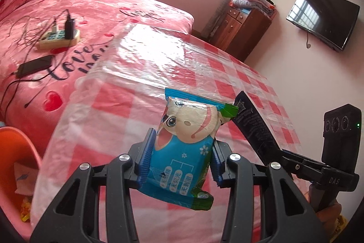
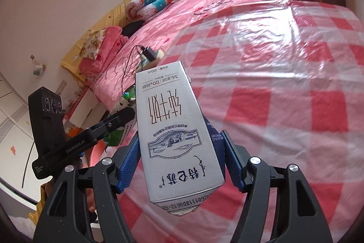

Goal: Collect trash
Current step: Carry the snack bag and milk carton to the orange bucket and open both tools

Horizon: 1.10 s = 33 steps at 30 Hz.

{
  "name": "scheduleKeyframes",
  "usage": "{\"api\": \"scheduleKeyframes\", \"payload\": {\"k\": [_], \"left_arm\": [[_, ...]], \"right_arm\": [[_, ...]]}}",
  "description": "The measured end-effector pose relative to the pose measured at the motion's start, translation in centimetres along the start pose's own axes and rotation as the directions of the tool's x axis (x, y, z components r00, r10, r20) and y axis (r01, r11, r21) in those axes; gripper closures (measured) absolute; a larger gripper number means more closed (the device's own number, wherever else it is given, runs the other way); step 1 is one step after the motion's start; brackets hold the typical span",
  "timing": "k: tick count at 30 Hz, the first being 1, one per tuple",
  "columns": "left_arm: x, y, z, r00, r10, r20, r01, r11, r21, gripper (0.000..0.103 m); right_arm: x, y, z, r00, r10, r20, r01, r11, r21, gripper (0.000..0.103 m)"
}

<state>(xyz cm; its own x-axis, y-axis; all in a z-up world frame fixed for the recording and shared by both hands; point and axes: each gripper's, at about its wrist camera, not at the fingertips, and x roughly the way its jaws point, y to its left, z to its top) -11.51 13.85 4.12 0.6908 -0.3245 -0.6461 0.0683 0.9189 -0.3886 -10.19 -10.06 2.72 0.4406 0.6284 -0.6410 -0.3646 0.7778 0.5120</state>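
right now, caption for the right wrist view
Right gripper clamps a white milk carton above the red-checked plastic tablecloth.

The checked surface (image 1: 141, 74) lies bare ahead of both claws. Each is filled: the left claw (image 1: 180, 158) pinches a wipes pack (image 1: 182, 152), the right claw (image 2: 182, 163) a carton (image 2: 175, 129). The carton's end nearly touches the pack. A basin (image 1: 13, 152) flanks the surface at left; a bed (image 1: 91, 15) borders it beyond.
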Motion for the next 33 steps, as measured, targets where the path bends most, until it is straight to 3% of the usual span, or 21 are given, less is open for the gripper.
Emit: {"api": "scheduleKeyframes", "payload": {"k": [15,27,33], "left_arm": [[-6.9,7.8,-2.2,0.985,0.161,0.067,-0.153,0.983,-0.101,0.058],[-10.9,14.6,-5.0,0.943,0.324,0.071,-0.306,0.932,-0.193,0.058],[-11.5,17.4,-6.3,0.929,0.366,0.047,-0.347,0.911,-0.224,0.058]], "right_arm": [[4.0,7.8,-0.9,0.991,0.074,-0.112,-0.086,0.990,-0.112,0.036],[9.8,14.9,-1.6,0.961,0.127,-0.245,-0.178,0.964,-0.199,0.035],[12.5,18.1,-2.1,0.944,0.131,-0.303,-0.210,0.946,-0.246,0.035]]}}
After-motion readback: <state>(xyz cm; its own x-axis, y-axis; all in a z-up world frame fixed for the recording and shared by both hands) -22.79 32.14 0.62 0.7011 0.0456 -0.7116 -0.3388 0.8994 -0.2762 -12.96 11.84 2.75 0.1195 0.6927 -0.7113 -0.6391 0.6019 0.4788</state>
